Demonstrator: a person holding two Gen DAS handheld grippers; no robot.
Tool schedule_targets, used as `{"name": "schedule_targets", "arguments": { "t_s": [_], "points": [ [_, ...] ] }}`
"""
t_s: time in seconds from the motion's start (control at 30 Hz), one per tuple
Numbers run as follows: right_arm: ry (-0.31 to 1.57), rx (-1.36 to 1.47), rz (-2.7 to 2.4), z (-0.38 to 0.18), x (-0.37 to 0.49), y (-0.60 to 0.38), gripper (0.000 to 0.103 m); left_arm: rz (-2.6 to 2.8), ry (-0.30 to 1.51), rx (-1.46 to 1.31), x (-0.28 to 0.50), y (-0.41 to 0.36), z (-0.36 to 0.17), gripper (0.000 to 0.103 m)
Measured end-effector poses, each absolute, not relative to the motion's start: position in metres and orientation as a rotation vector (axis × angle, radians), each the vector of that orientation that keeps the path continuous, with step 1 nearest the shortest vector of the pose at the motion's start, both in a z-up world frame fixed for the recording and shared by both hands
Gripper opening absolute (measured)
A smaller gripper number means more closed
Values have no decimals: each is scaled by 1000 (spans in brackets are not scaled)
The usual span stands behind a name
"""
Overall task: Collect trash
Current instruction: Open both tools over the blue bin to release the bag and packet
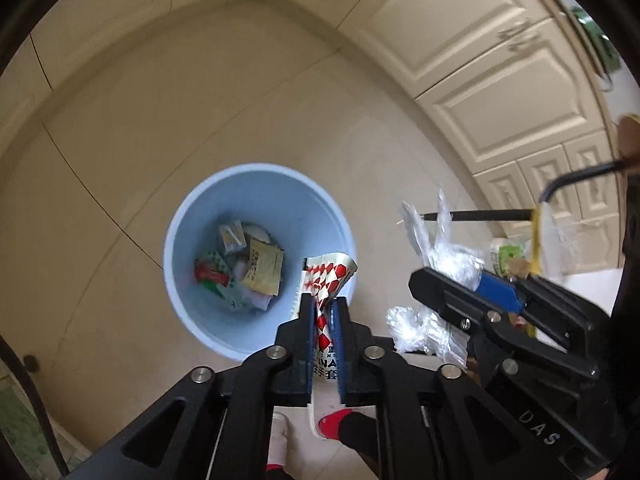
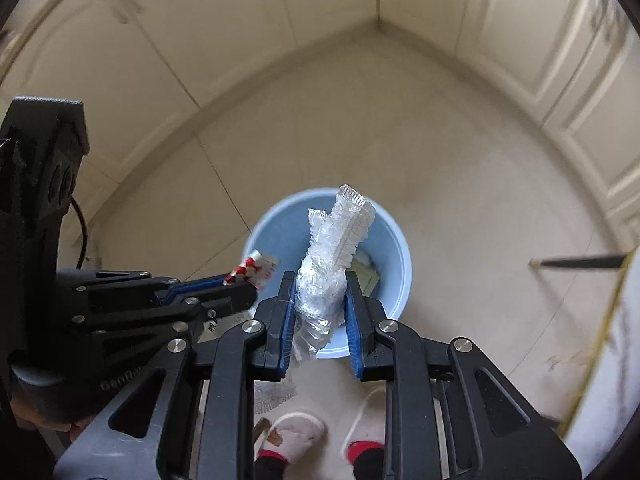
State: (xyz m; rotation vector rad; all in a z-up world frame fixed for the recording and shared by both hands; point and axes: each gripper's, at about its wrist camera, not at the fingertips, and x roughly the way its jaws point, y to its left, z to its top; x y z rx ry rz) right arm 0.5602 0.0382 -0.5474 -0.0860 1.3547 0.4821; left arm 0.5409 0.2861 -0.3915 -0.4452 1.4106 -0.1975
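Both tools point down at a light blue trash bin standing on the beige tiled floor near cream cabinets. The left tool is clenched on a red-and-white printed wrapper, which hangs over the bin's near rim. The right tool grips a crumpled clear plastic wrapper above the bin's opening. Discarded packets already lie at the bottom of the bin. The person's slippered feet stand just behind it.
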Motion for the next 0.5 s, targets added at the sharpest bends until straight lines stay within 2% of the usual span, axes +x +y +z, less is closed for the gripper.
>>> {"name": "schedule_targets", "arguments": {
  "t_s": [0.03, 0.1, 0.13, 0.17, 0.33, 0.43, 0.5],
  "points": [
    [1370, -86, 476, -561, 563, 37, 21, -191, 1428, -454, 554, 284, -400, 12],
    [1401, -60, 476, -579, 573, 32, 22, -139, 1467, -437, 570, 288, -416, 29],
    [1411, -40, 475, -587, 581, 30, 22, -104, 1486, -416, 576, 292, -426, 46],
    [1420, -31, 475, -593, 586, 26, 22, -73, 1495, -398, 580, 297, -433, 52],
    [1436, 6, 487, -608, 597, 23, 25, -26, 1500, -439, 583, 321, -436, 61],
    [1424, 16, 491, -607, 598, 22, 31, 12, 1482, -470, 575, 336, -425, 61],
    [1413, 14, 480, -602, 594, 22, 51, 33, 1459, -487, 569, 348, -413, 61]
  ]
}}
